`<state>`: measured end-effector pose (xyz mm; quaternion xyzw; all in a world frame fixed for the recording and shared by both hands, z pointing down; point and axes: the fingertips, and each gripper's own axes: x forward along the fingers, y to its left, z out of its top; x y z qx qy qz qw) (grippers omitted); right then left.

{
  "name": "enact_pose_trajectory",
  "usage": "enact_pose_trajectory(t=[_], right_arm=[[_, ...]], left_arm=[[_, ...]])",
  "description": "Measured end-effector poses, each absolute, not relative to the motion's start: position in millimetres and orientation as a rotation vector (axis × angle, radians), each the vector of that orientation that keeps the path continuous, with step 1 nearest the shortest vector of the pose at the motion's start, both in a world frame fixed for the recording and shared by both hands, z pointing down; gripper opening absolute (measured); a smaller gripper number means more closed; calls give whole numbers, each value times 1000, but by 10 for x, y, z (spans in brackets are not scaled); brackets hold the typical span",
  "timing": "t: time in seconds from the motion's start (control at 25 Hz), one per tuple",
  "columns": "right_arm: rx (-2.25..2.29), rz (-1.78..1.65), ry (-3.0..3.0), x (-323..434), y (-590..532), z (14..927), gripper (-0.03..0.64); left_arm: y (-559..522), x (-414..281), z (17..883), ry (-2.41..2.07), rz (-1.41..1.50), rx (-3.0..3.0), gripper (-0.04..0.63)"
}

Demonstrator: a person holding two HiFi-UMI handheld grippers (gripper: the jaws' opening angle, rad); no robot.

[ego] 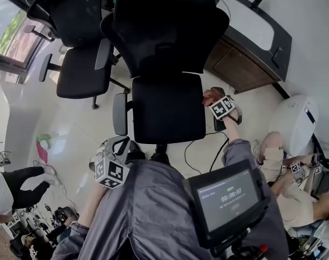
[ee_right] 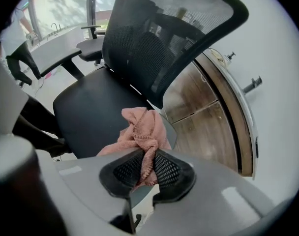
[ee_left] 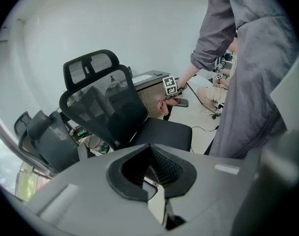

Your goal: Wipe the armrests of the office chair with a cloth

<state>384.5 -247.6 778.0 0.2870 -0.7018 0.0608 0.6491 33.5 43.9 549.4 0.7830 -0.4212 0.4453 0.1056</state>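
Pale floor (ego: 72, 137) spreads under the black office chair (ego: 167, 107), with a wooden cabinet (ee_right: 201, 117) behind it. The right hand-held gripper (ee_right: 147, 155) has its jaws pinched on a bunched pink cloth (ee_right: 139, 129), which rests on the chair's right armrest (ee_left: 183, 102). The left hand-held gripper (ee_left: 149, 150) hangs near the left armrest (ego: 119, 114), jaws together with nothing between them.

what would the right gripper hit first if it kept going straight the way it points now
Most likely the office chair's armrest beneath it, the bunched pink cloth landing first. The right gripper, shut on that cloth, points steeply down at the pad; whether they touch already is unclear.
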Motion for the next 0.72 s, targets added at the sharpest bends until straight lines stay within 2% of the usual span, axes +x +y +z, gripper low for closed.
enact_pose_trajectory(t=[0.72], right_arm=[[629, 160, -1653, 3976, -1625, 7773, 49]], left_arm=[[146, 772, 5793, -927, 1414, 2485, 17]])
